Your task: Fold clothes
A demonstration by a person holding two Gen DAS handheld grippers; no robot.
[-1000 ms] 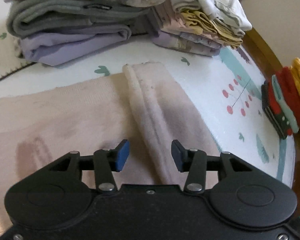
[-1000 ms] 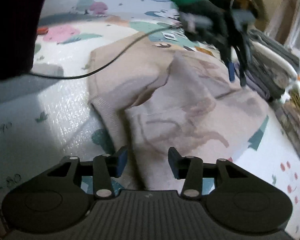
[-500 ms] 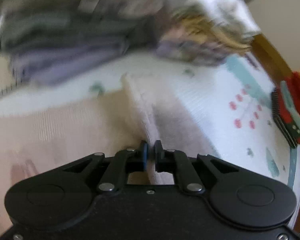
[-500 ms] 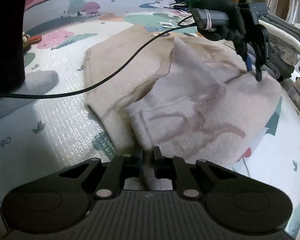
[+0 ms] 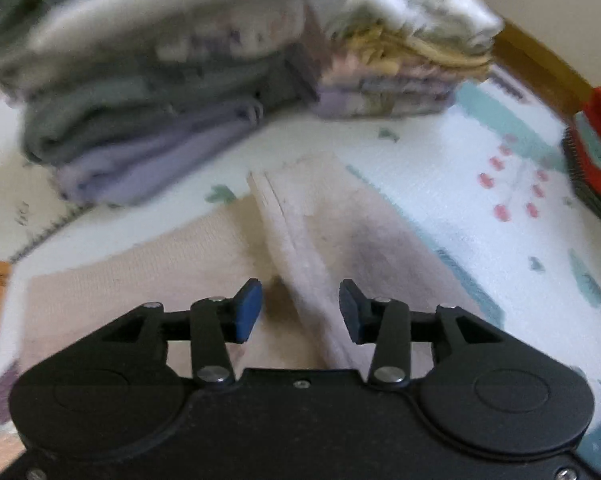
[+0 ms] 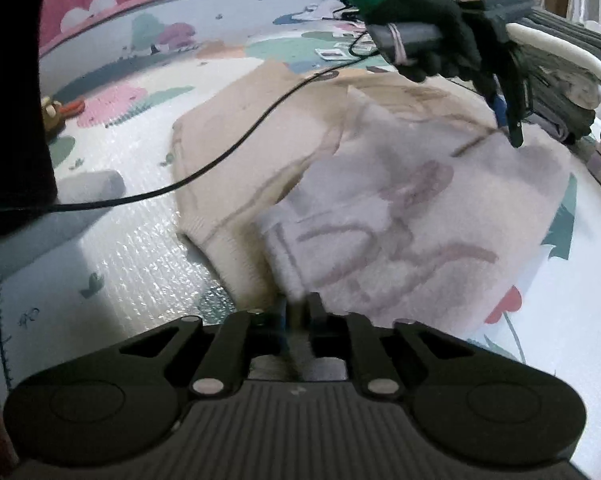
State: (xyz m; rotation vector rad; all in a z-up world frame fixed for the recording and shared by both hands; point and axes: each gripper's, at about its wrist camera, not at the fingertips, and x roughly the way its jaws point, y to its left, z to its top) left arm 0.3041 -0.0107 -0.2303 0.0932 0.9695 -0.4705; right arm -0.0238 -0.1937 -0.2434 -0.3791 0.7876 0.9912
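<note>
1. The play mat under everything shows widest in my right wrist view; only there do I see my gloved left hand and its trailing black cable.
2. One beige sweater lies on the mat's middle, a pale fuzzy panel folded over its right half, with a faint pinkish print.
3. Only my left wrist view shows the two stacks of folded clothes at the far edge, blurred.
4. My right gripper pinches the sweater's near hem.
5. My left gripper is spread, straddling the fold ridge.
</note>
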